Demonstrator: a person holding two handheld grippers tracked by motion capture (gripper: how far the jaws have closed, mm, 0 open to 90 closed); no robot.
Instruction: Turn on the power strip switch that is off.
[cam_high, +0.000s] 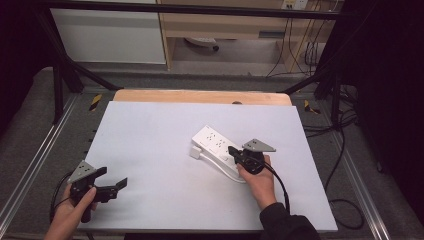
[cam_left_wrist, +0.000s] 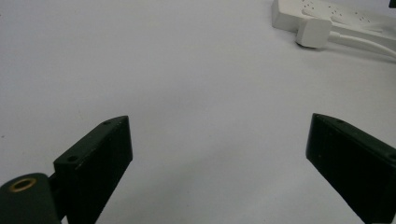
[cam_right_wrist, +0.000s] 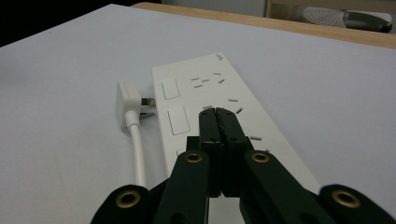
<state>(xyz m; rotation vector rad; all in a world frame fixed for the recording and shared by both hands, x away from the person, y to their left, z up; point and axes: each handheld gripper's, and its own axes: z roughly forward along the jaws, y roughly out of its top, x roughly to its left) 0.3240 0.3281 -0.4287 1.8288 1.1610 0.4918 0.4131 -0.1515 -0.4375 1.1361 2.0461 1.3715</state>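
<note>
Right gripper (cam_right_wrist: 218, 116) closed above power strip (cam_right_wrist: 210, 93)

One white power strip (cam_high: 216, 145) is lying on the tabletop (cam_high: 150, 150), and one white plug (cam_high: 195, 153) is lying just beside its left edge, with one white cable (cam_high: 227, 171) running from that plug along the strip. In the right gripper view, two rocker switches (cam_right_wrist: 170, 88) are showing in full on the strip's face, and the corner of a third is peeking out beside the jaws; how many socket groups the strip is carrying cannot be told, since the jaws are covering part of it. Two claws are sharing the scene: one left claw (cam_high: 112, 186) and one right claw (cam_high: 233, 149). Two hands are holding them, one each.
</note>
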